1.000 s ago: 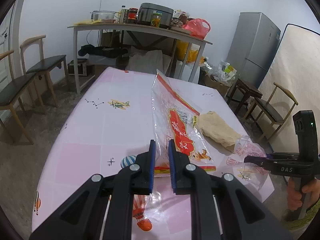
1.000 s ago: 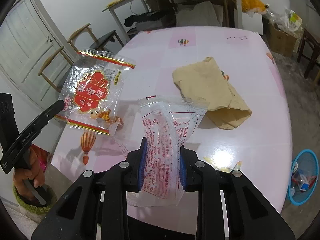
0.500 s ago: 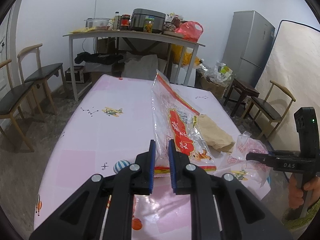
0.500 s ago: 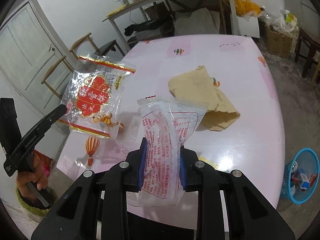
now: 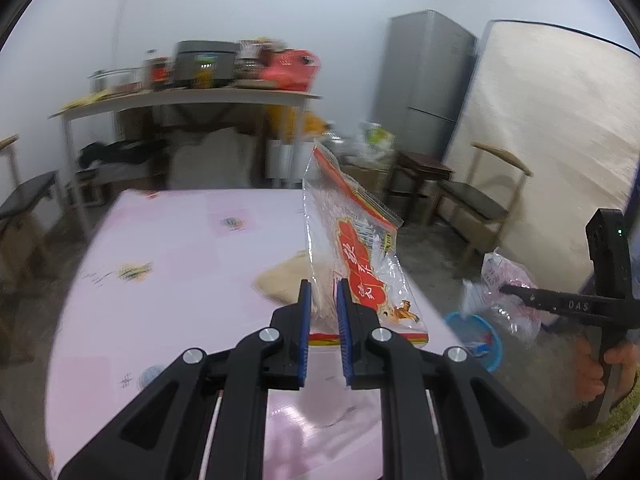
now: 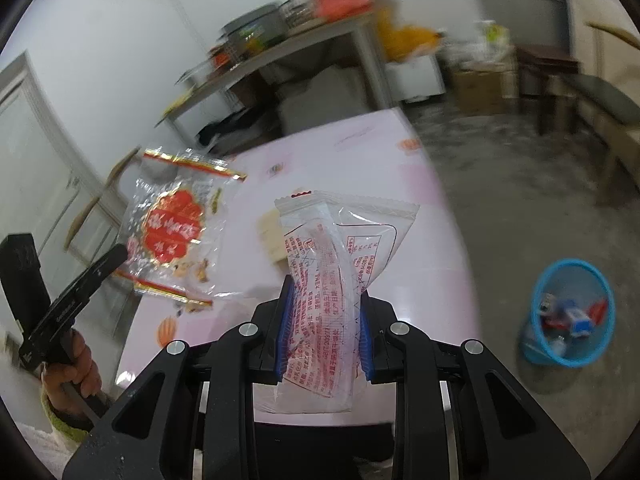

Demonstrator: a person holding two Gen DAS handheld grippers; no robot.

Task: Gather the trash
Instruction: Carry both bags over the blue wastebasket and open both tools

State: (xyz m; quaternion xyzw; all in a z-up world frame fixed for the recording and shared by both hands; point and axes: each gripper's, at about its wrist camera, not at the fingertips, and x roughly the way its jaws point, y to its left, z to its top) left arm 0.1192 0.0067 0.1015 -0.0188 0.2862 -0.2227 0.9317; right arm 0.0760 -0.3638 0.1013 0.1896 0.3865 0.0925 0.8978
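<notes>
My left gripper (image 5: 322,292) is shut on a clear snack wrapper with a red label (image 5: 356,256) and holds it upright above the pink table (image 5: 168,264); the wrapper also shows in the right wrist view (image 6: 176,228). My right gripper (image 6: 325,304) is shut on a clear wrapper with red print (image 6: 332,264), held past the table's right edge; it shows in the left wrist view (image 5: 506,288) too. A blue trash basket (image 6: 568,312) with litter stands on the floor to the right, also seen in the left wrist view (image 5: 476,336).
A tan paper bag (image 5: 284,280) lies on the table. Wooden chairs (image 5: 480,196) and a fridge (image 5: 424,84) stand at the right. A cluttered side table (image 5: 188,96) is at the back.
Both grippers have swung to the right with their wrappers, away from the table. The blue basket has come nearer in the right wrist view and now appears in the left wrist view.
</notes>
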